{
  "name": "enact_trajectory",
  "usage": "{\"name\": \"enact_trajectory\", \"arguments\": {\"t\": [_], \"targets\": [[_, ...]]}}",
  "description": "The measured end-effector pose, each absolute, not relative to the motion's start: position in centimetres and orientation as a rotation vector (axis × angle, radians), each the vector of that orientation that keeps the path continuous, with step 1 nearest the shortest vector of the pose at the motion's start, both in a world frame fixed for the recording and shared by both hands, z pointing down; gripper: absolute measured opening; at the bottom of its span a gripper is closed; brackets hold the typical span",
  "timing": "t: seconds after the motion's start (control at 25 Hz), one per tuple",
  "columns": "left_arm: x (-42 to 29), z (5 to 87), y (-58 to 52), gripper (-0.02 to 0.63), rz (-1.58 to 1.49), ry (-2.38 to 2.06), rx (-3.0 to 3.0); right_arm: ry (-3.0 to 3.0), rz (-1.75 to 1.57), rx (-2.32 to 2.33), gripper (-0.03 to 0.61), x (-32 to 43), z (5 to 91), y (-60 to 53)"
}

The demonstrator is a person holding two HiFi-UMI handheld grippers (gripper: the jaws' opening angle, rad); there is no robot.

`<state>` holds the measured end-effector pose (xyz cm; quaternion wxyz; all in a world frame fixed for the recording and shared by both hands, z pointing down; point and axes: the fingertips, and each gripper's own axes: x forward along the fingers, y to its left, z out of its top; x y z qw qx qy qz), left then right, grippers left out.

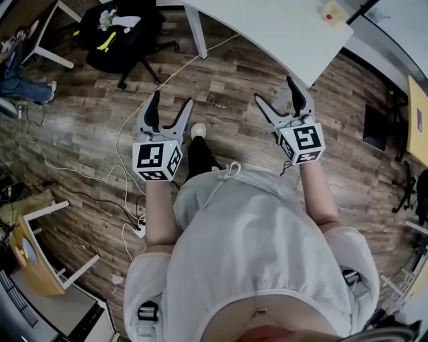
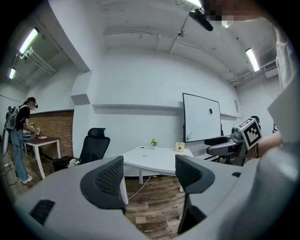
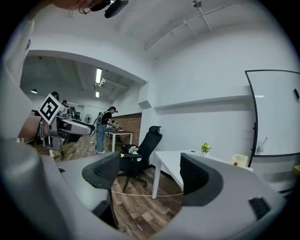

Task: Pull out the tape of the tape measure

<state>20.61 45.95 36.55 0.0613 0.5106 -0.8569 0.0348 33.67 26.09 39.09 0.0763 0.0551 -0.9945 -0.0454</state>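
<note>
Judging from left tongs (image 1: pixel 173 97) and right tongs (image 1: pixel 273 87), both spread empty, the approach is in hand; tape measure (image 1: pixel 332 12), seemingly the cream case on the worktop (image 1: pixel 267 27) at one o'clock, needs reaching and pinching.

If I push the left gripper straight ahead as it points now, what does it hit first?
Nothing close. The left gripper, open and empty, points across the floor at the white table. Its near edge looks like first contact, though depth is unclear.
</note>
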Motion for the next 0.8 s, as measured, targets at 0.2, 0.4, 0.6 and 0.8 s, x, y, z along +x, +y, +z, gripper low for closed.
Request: {"name": "enact_trajectory", "arguments": {"t": [0.2, 0.4, 0.6, 0.8], "targets": [[10.1, 35.3, 42.3, 0.345, 0.125, -2.531, 1.665, -2.978, -0.115, 0.269, 0.397, 24.4, 37.8, 24.0], [0.4, 33.8, 38.7, 0.345, 0.119, -2.439, 1.786, -2.972, -0.04, 0.401, 0.39, 16.2, 36.5, 21.7], [-6.7, 35.2, 35.2, 0.345, 0.183, -2.307, 1.884, -2.909, 0.003, 0.528, 0.39, 9.9, 37.2, 19.0], [-10.2, 37.3, 30.8, 0.345, 0.197, -2.185, 1.937, -2.864, 0.099, 0.598, 0.39, 7.7, 38.6, 15.9]]}}
